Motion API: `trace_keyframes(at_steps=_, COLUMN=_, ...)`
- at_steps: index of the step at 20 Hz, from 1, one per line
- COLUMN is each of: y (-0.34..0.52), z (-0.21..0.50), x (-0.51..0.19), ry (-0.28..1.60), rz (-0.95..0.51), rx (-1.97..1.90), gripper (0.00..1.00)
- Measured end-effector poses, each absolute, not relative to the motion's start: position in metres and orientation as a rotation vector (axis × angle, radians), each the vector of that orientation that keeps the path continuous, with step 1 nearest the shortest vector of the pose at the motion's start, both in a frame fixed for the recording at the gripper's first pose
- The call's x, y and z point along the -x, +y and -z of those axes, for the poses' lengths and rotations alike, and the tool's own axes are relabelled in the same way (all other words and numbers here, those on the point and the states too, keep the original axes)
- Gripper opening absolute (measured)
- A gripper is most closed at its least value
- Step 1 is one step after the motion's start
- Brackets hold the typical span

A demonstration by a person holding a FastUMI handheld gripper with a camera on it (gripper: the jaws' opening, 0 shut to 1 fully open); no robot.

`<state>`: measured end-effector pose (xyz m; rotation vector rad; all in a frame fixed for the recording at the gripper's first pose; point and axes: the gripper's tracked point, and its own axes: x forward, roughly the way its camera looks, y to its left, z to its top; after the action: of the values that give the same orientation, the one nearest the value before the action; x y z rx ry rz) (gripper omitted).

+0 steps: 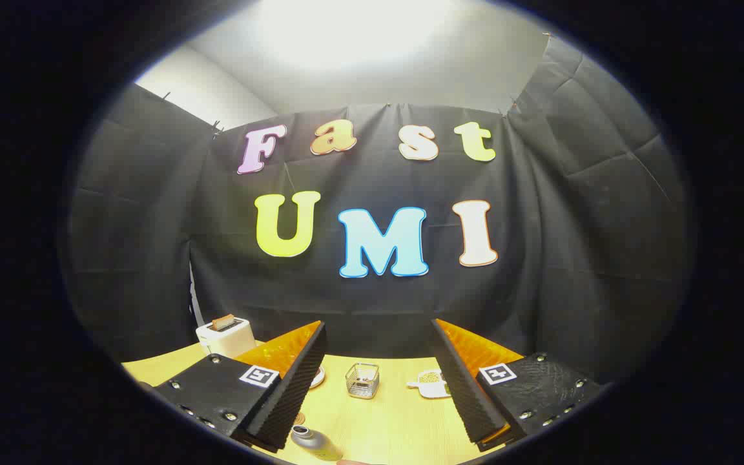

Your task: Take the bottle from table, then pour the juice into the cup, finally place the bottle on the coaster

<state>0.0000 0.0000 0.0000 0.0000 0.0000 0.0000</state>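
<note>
Fingers (378,381) spread wide, gripping nothing – small bottle (314,442) between them, silvery neck, pale body, wooden table (385,420).

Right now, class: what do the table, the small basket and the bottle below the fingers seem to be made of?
Table: pale wood or wood-look laminate, matt, with faint grain lines.
Basket: thin metal wire, shiny; you can see through its grid.
Bottle: grey, smooth, dull sheen; metal or plastic, unclear.
The gripper hangs open above them.
</note>
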Motion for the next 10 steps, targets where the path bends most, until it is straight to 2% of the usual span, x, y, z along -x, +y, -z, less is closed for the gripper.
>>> trace_keyframes(at_steps=10, y=0.0062, z=0.0063, x=-0.0050, ry=0.029, rz=-0.007, rx=0.018, gripper=0.97)
